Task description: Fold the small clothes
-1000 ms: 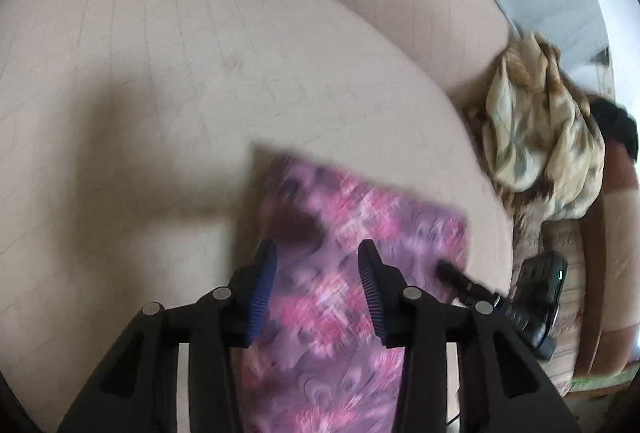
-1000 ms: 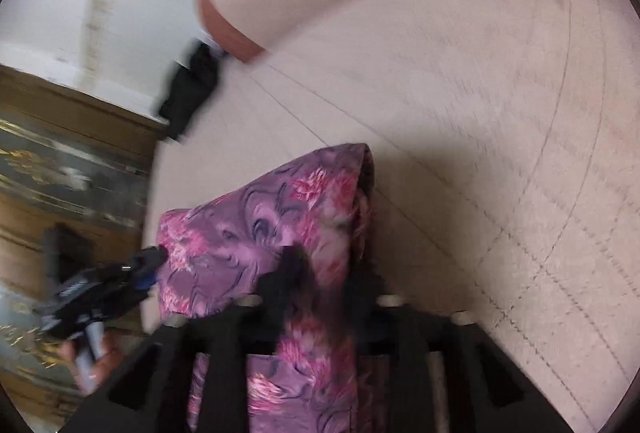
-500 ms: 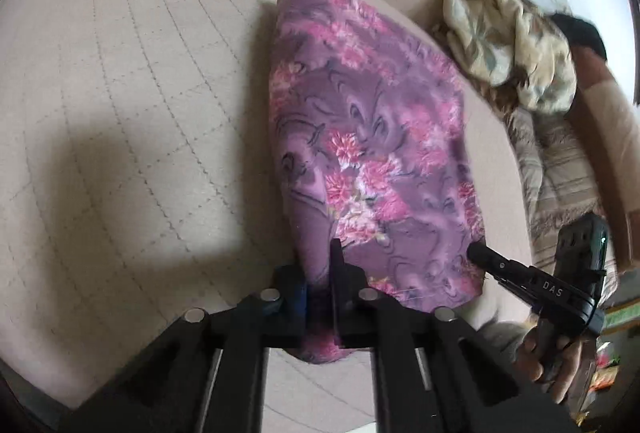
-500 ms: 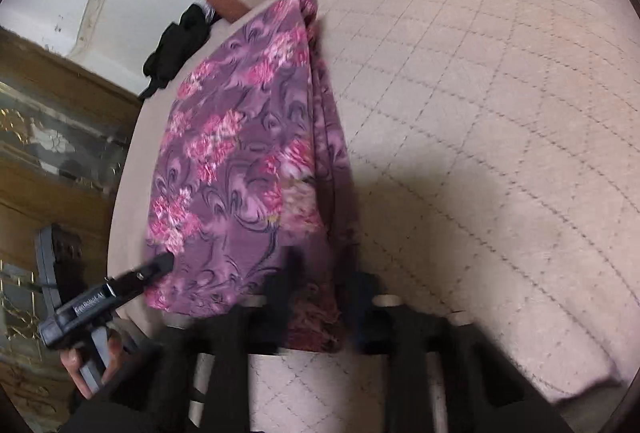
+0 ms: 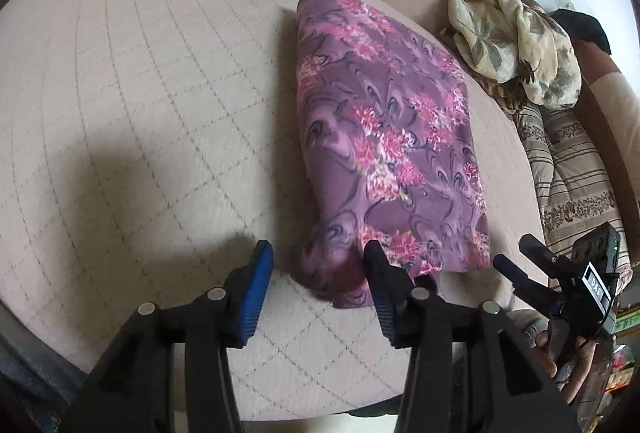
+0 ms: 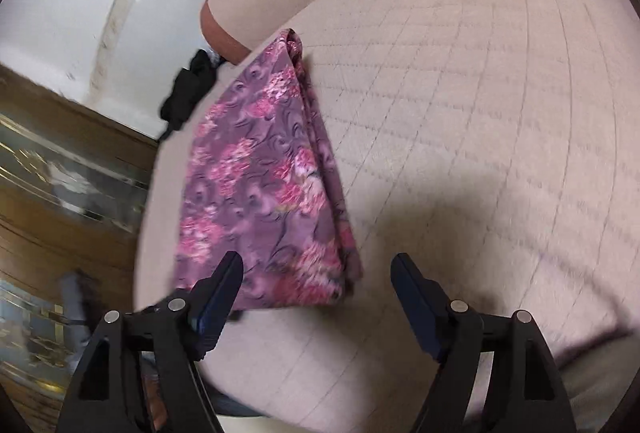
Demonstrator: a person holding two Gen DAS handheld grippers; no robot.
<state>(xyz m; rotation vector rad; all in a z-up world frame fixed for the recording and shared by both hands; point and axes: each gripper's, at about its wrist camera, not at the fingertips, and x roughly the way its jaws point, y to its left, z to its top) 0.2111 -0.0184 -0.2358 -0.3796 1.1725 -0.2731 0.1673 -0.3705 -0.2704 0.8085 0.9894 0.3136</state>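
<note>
A purple cloth with pink flowers (image 5: 384,137) lies folded into a long flat strip on the beige quilted cushion (image 5: 140,105). My left gripper (image 5: 316,265) is open and empty, its jaws just off the cloth's near corner. In the right wrist view the cloth (image 6: 264,185) lies flat near the cushion's left edge. My right gripper (image 6: 316,277) is open and empty, hovering at the cloth's near end. The right gripper also shows in the left wrist view (image 5: 520,265), at the cushion's right edge.
A crumpled cream floral garment (image 5: 516,33) lies at the far right on a striped patterned cover (image 5: 568,169). A black item (image 6: 188,89) sits at the cushion's far left edge beside a wooden cabinet (image 6: 60,169). The cushion (image 6: 480,113) spreads wide to the right.
Both grippers were shut on the cloth's near end half a second ago; now both have opened and let it go. The cloth lies flat on the cushion.
</note>
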